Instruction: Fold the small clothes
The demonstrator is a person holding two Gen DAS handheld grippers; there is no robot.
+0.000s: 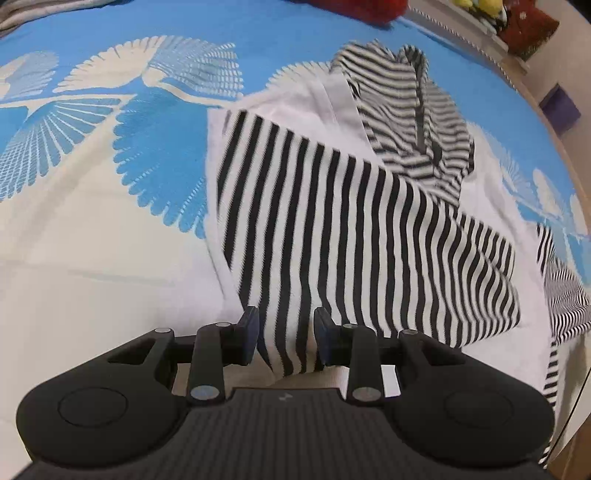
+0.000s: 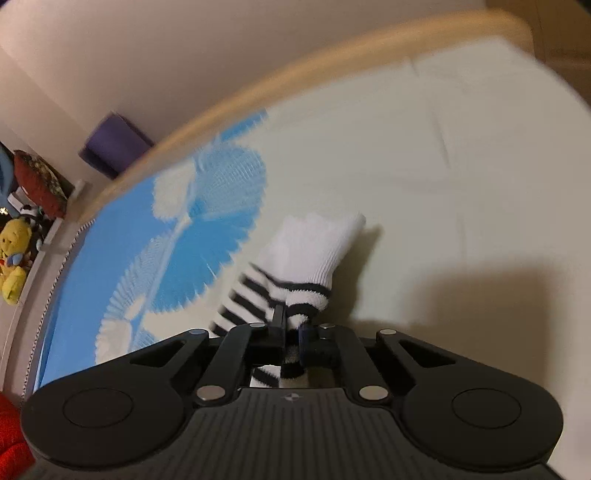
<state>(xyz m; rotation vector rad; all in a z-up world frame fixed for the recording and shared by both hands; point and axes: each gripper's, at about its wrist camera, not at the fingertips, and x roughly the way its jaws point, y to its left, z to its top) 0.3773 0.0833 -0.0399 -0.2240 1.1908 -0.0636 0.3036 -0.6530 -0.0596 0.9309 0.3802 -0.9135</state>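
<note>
A small black-and-white striped garment (image 1: 351,206) with white panels lies partly folded on the blue-and-cream patterned bed cover (image 1: 92,221). My left gripper (image 1: 285,334) is open, its fingers astride the garment's near striped edge. My right gripper (image 2: 291,328) is shut on the garment's striped sleeve (image 2: 291,273), whose white ribbed cuff (image 2: 317,240) sticks out past the fingertips above the bed cover (image 2: 443,184). The sleeve also shows in the left wrist view (image 1: 561,295) at the right edge.
The bed's wooden edge (image 2: 258,92) curves past a purple box (image 2: 110,144). A yellow soft toy (image 2: 14,254) and a red cushion (image 2: 37,184) sit at the left. A red thing (image 1: 354,9) lies at the far end of the bed.
</note>
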